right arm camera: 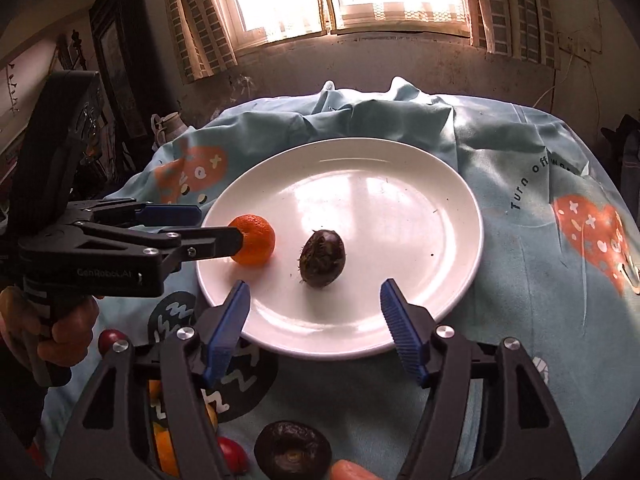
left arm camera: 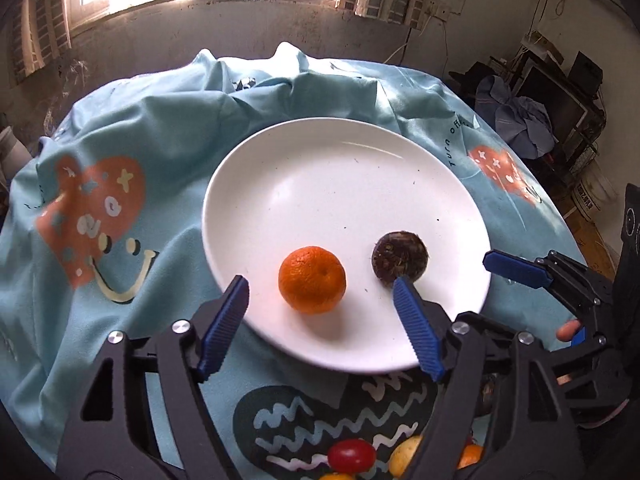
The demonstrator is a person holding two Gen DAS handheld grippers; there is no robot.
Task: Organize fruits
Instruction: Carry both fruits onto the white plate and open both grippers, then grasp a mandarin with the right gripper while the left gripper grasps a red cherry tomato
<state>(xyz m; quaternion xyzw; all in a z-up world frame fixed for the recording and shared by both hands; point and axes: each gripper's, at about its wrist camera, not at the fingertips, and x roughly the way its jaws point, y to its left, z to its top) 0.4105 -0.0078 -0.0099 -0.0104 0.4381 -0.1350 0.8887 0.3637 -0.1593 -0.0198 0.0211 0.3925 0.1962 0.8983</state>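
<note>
A white plate (left arm camera: 344,184) lies on a light blue printed cloth (left arm camera: 140,128). On it sit a small orange mandarin (left arm camera: 312,279) and a dark brown round fruit (left arm camera: 399,260). My left gripper (left arm camera: 320,292) is open, fingers on either side of the mandarin, not touching it. In the right wrist view the plate (right arm camera: 380,200), the mandarin (right arm camera: 256,245) and the dark fruit (right arm camera: 322,259) show again. My right gripper (right arm camera: 314,294) is open and empty at the plate's near rim, just short of the dark fruit. The left gripper (right arm camera: 216,224) reaches in from the left.
Loose fruits lie on the cloth near me: a red tomato (left arm camera: 351,455), a yellow fruit (left arm camera: 404,456), another dark fruit (right arm camera: 293,450) and a red one (right arm camera: 110,339). The cloth is bunched at the far side (right arm camera: 360,108). Furniture stands at the right (left arm camera: 560,92).
</note>
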